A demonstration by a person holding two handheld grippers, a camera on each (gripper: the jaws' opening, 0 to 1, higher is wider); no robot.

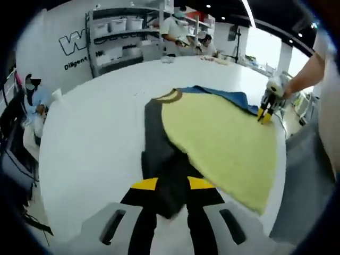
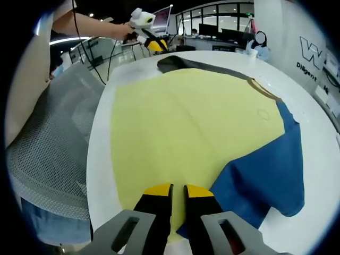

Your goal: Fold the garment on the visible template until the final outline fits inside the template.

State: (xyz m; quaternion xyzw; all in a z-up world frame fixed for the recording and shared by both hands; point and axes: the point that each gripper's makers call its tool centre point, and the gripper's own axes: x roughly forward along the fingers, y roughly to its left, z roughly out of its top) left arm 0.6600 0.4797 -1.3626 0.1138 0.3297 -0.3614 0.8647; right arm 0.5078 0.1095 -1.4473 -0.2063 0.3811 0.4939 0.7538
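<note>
Lying between both grippers, the garment (image 1: 218,138) is pinched by the closed left gripper (image 1: 172,186) and right gripper (image 2: 172,191).

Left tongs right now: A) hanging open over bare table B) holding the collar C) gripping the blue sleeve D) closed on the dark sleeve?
D: in the left gripper view the left tongs have their yellow tips pinched on the dark sleeve of the yellow garment.
</note>
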